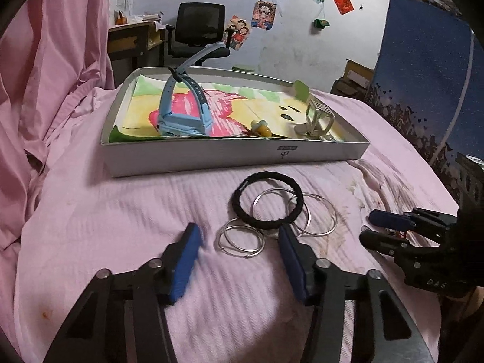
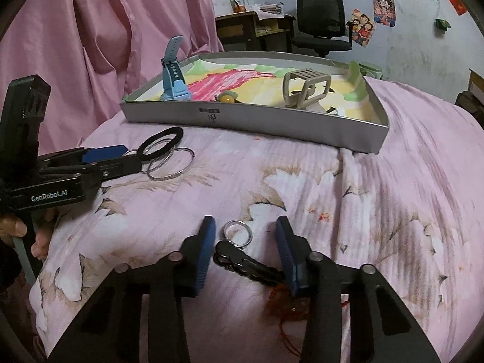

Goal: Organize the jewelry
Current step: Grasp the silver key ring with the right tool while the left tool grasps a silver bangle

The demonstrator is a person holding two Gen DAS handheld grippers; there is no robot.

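Surface: a bed [image 1: 115, 211] under a pink ribbed cover with pale flower prints; it carries everything.
Room: pink curtain [image 1: 51, 60] to the left of both tongs; a scuffed white wall ahead with several small pictures stuck on it; a black office chair [image 1: 199, 27] and a wooden desk [image 1: 133, 39] with papers far ahead; a dark blue starry cloth [image 1: 423, 75] at the right in the left wrist view.
Tray: one shallow grey tray [image 1: 230, 155], ahead of both tongs, lined with a bright pink, yellow and green drawing.
In the tray, counted: one light blue watch [image 1: 184, 112] standing on its strap at the left end; one small yellow and green charm [image 1: 261, 130] near the middle; one pale hair claw [image 1: 317, 119] towards the right end.
Left tongs [image 1: 240, 243]: fingers apart, low over the cover, clamped on nothing.
Between and just ahead of the left tongs: one black hair tie [image 1: 267, 201] lying over thin silver bangles [image 1: 240, 240]; about four bangles show, overlapping, exact count unsure.
Right tongs [image 2: 245, 242]: fingers apart, gripping nothing, to the right of the left tongs.
Between the right tongs: one small silver ring [image 2: 237, 234] joined to a black piece [image 2: 242, 261], with a red tassel [image 2: 281, 302] near the right finger.
Hand [image 2: 27, 236]: one, holding the left tongs' handle.
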